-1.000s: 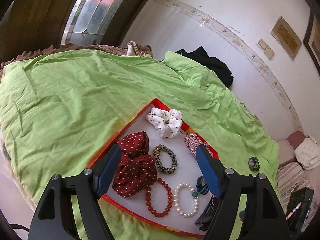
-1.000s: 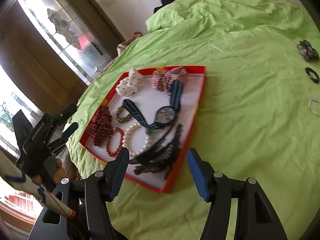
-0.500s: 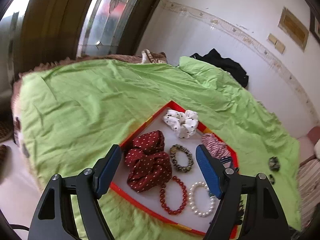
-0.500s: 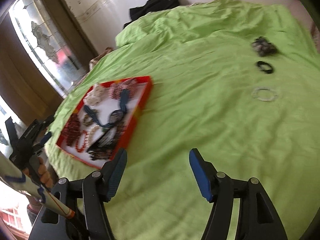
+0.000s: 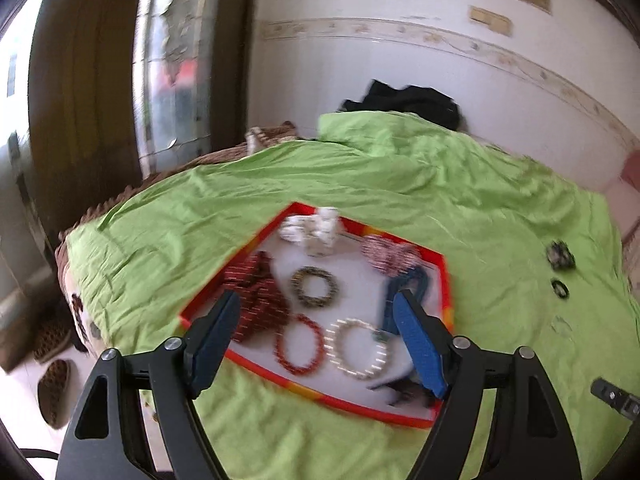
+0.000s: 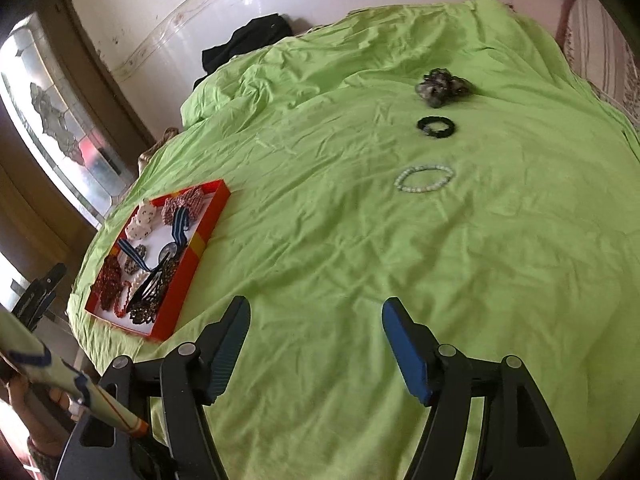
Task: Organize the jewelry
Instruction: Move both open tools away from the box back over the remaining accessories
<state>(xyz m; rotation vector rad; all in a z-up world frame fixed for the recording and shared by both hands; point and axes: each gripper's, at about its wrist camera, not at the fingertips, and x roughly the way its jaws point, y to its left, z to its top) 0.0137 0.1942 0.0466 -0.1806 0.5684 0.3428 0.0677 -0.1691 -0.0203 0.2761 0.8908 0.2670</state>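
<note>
Left gripper [image 5: 316, 312] jaws wide, just opened further, holding nothing, above red tray [image 5: 446, 276] of bracelets and scrunchies, right gripper [image 6: 316, 320] wide, just opening, empty over green sheet [image 6: 320, 240], 3 loose pieces ahead: pale bracelet [image 6: 424, 178], black band [image 6: 436, 126], dark scrunchie [image 6: 442, 84]

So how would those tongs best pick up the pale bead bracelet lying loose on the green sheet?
Come from above and pinch one side of the pale bead bracelet. It lies flat as an open ring on the soft green sheet, so one finger can slip inside and one outside.
</note>
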